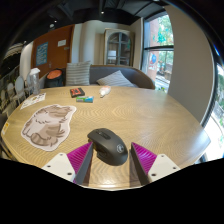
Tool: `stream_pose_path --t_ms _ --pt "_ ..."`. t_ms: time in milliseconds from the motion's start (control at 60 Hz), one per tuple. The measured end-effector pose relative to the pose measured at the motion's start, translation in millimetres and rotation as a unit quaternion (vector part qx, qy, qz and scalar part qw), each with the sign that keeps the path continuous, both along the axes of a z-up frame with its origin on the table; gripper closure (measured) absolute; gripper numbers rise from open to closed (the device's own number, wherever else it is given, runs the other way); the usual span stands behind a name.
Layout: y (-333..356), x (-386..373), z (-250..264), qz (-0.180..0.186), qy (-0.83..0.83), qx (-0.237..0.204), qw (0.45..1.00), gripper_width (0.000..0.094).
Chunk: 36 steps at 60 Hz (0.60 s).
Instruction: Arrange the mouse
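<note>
**Black mouse sits between the gripper's fingers on a wooden table**

Black and rounded, the mouse lies low in the middle of the frame on the pale wooden table, its back end reaching down between the two fingers. The gripper is spread wide: its magenta pads stand to either side of the mouse with table showing between pad and mouse on both sides, so nothing is clamped.

To the left of the mouse lies a mouse mat printed with a cat. Further up the table, left of centre, are a small dark object, a teal item just beside it and a small white object. A grey armchair stands beyond the table's far edge, with a window in the upper right.
</note>
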<state>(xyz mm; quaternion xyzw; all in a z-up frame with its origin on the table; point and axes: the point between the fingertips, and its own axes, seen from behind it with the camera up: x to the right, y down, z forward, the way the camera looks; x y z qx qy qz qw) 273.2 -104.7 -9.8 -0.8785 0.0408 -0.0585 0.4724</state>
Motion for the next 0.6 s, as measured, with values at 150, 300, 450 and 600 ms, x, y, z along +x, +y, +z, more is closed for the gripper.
stream_pose_path --t_ms 150,300,450,600 --pt "35.6 24.8 -0.3 -0.022 -0.005 -0.027 0.999 0.0195" --pt "63.0 51.9 -2.1 -0.056 -0.001 -0.042 0.998 0.0352" --pt "71.0 69.5 1.4 -0.100 0.008 -0.024 0.995 0.0520" --pt "78.8 39.7 28.4 -0.091 0.047 0.011 0.995 0.0564"
